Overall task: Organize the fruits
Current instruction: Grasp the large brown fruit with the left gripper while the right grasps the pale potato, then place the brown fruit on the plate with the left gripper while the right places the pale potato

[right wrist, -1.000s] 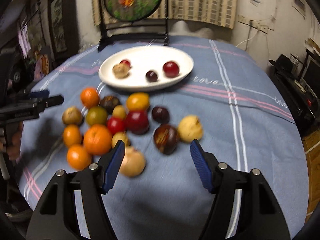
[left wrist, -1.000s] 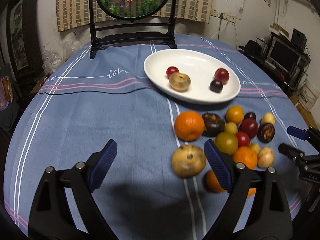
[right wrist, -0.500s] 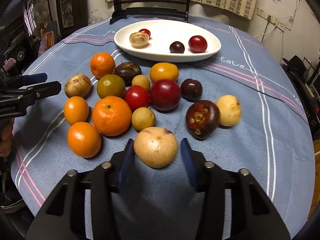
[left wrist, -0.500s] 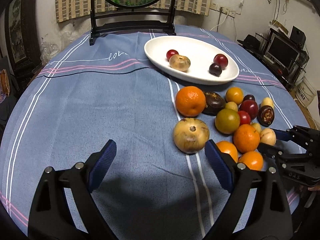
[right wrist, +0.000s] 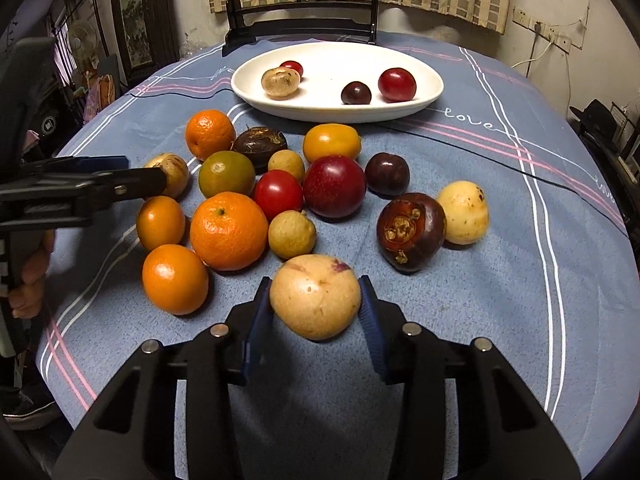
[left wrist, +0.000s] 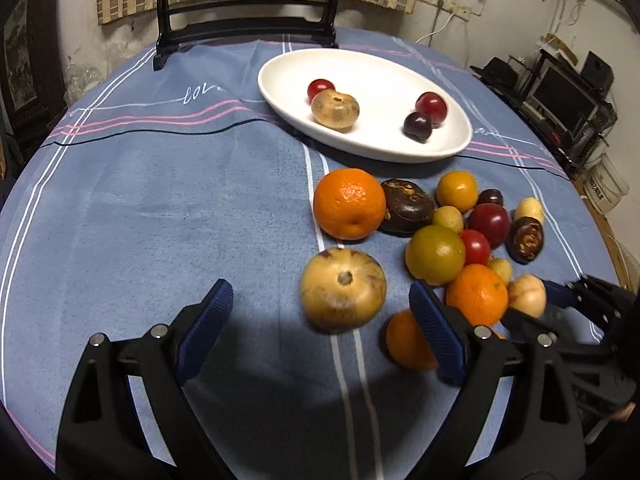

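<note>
A white oval plate (left wrist: pixel 452 148) (right wrist: pixel 432 92) at the back of the table holds several small fruits. Several loose fruits lie in a cluster on the blue cloth in front of it. My right gripper (right wrist: pixel 316 312) is shut on a pale tan round fruit (right wrist: pixel 316 296) at the near edge of the cluster; it also shows in the left wrist view (left wrist: pixel 526 294). My left gripper (left wrist: pixel 320 320) is open, its jaws on either side of a tan round fruit (left wrist: pixel 343 290) that lies between them, untouched. The left gripper also shows in the right wrist view (right wrist: pixel 132 176).
A large orange (left wrist: pixel 349 203) and a dark brown fruit (left wrist: pixel 406 206) lie just beyond the left gripper. A small orange (left wrist: pixel 408 340) sits by its right finger. A black stand with a round panel (left wrist: pixel 244 32) stands behind the plate.
My right gripper has closed onto the pale tan fruit. My left gripper has moved forward, so the tan fruit now lies between its open jaws.
</note>
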The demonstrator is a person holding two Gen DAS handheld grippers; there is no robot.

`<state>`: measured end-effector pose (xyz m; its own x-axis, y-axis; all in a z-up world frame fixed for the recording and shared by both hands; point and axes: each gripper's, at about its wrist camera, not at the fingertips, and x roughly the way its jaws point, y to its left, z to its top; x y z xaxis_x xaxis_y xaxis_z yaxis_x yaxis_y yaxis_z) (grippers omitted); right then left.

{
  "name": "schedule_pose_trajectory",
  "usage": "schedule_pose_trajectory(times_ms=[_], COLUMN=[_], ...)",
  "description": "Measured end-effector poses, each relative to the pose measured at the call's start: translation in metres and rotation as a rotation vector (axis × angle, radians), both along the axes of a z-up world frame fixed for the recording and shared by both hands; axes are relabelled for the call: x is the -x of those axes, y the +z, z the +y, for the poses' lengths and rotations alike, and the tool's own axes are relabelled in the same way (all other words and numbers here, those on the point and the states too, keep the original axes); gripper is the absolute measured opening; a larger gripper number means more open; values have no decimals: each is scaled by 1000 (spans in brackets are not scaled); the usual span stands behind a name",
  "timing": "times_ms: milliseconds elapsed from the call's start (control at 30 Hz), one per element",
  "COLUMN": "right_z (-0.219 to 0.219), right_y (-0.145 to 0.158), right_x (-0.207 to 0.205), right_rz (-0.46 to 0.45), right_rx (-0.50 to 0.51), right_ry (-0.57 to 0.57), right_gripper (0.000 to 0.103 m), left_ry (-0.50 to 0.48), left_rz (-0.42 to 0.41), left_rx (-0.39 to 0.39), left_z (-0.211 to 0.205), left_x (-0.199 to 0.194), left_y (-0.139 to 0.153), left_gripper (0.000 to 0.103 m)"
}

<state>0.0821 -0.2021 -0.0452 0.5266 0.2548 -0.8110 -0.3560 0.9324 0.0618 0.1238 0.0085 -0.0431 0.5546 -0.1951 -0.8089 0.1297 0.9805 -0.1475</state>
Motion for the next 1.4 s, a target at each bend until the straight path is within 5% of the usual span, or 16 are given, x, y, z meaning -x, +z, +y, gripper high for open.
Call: schedule_pose_trajectory(times_ms=[67, 133, 200, 433, 1067, 1400], right_z=[-1, -2, -2, -6, -26, 6], right_y=[0, 0, 1, 4, 59, 95], right_x=[1, 2, 2, 5, -1, -83], right_rz=[0, 0, 2, -9, -170, -278], right_rx=[-9, -15, -21, -31, -44, 20], right_ry=[2, 2, 2, -4, -62, -33], right_gripper=[43, 43, 43, 43, 43, 43], left_ry=[2, -4, -19, -14, -15, -35], left_rz=[20, 50, 41, 47, -103, -190], left_rx=[11, 22, 20, 7, -20, -41], left_z=[-2, -5, -9, -10, 7, -18], left_x=[-6, -10, -10, -5, -8, -76], left_y=[-3, -9, -10, -4, 52, 73], left_gripper=[82, 58, 45, 44, 44, 45])
